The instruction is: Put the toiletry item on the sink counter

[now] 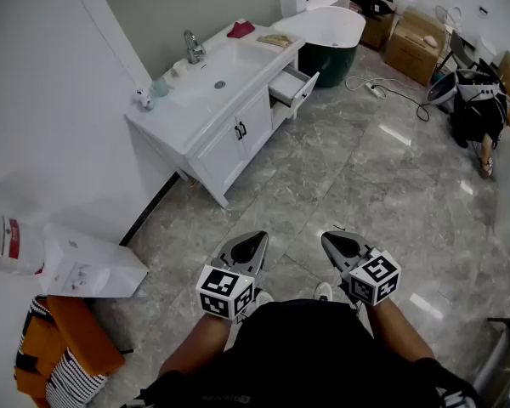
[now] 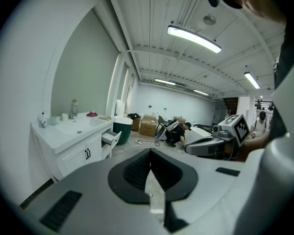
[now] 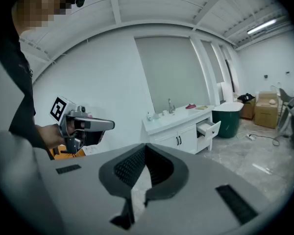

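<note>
Left tongs (image 1: 253, 245) and right tongs (image 1: 340, 245) are both sitting clenched with nothing between them. The person is holding them low against the body, well back from the sink cabinet (image 1: 238, 130) across the grey floor (image 1: 357, 168).

Neither is carrying the toiletry item. The small things that might qualify are standing on the cabinet's white surface (image 1: 174, 121): a little bottle (image 1: 144, 99) at the corner by the wall, a pale green cup (image 1: 160, 87) just beside it, both near the faucet (image 1: 192, 48), and a red cloth (image 1: 240, 30) at the far end. Which one the task means I cannot tell (it may equally be lying in the open drawer (image 1: 293, 85) on the cabinet's front, whose inside is not showing).

By my reading, the work is sitting at the stage before any pick. The next move is calling for a walk up to the cabinet, a look for the item, and one pair of tongs opening around it.

As for writing, the cubes (image 1: 225, 291) are showing only black-and-white square patterns, no words. A bag (image 1: 8, 249) against the wall on the near side of the cabinet is showing a red label too small to read, and the cardboard boxes (image 1: 416, 45) beyond the cabinet are showing no legible print.
</note>
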The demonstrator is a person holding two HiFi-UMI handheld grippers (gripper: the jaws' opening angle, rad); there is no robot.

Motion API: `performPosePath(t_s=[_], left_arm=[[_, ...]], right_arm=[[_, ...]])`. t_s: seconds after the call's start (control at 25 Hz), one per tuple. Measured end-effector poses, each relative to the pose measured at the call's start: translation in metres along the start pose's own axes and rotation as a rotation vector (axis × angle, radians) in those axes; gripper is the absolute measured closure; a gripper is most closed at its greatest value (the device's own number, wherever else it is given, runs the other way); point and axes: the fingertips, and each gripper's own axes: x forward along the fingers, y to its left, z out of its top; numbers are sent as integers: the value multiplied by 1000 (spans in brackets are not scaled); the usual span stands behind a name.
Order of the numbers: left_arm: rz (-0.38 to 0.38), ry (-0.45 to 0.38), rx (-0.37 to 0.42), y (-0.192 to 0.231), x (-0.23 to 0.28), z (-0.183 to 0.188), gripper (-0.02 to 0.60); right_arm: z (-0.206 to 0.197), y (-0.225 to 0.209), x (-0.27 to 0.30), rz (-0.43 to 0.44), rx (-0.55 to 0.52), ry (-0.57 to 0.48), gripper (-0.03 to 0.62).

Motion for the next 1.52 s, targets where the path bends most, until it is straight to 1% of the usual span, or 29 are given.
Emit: performPosePath(t_s=[0.32,0.52,0.68,0.84,1.12,1.32,1.52], left_arm=[[-8,-6,-7,10,-3,-3,576],[-21,-7,-18,16,-7,-6,575],[-29,7,-19,26,-12,-14,576],[-42,18,-16,39,-18,-17,575],[-81,48,13,60,-33,-26,575],[-94,74,23,81,-43,-29,575],[-97,58,2,94,-41,-24,575]], right_arm=[[-2,8,9,-1,14,10,591],[-3,14,14,-4,-27,18,591],[-5,31,25,12,-76,26,590],[-9,39,39,-14,-87,49,589],[-6,55,58,-66,-20,22,589],[-19,59,67,-116,90,51,589],[-8,54,72,-144,96,38,589]])
